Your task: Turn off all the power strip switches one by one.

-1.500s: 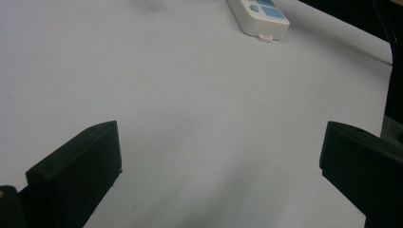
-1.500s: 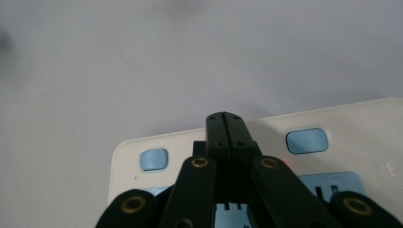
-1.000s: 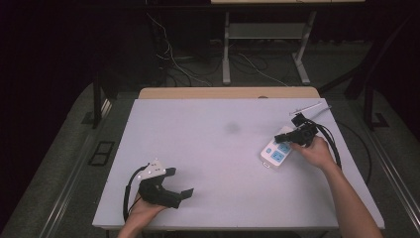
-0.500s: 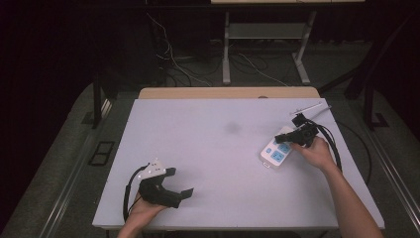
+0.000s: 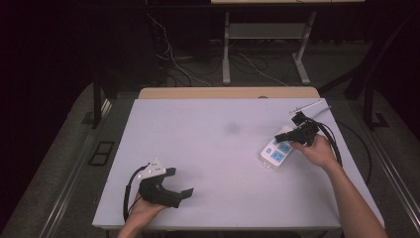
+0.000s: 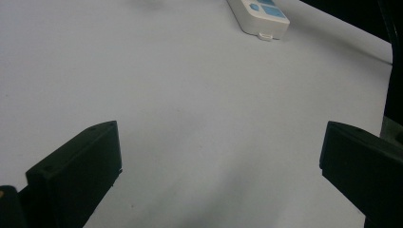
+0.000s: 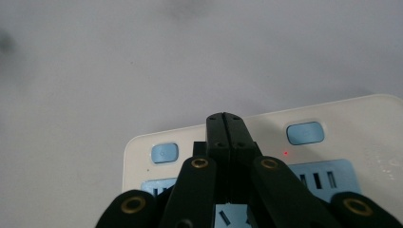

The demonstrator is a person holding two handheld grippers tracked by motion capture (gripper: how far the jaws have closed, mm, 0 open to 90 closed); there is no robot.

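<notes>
A white power strip (image 5: pixel 275 153) with blue sockets and blue buttons lies on the right part of the white table (image 5: pixel 208 144). My right gripper (image 5: pixel 280 137) is shut, with nothing between its jaws. Its tips (image 7: pixel 225 119) sit over the strip (image 7: pixel 332 123) between two blue buttons (image 7: pixel 164 153), beside a small lit red light (image 7: pixel 285 153). I cannot tell whether the tips touch the strip. Near the table's front left, my left gripper (image 5: pixel 181 182) rests in a hand, open and empty. In the left gripper view the jaws (image 6: pixel 218 142) stand wide apart, with the strip (image 6: pixel 259 14) far ahead.
A thin white rod or cable (image 5: pixel 308 105) lies at the table's far right corner. A wooden board (image 5: pixel 228 92) borders the far edge. Cables (image 5: pixel 257 69) and a metal stand (image 5: pixel 226 49) are on the dark floor behind.
</notes>
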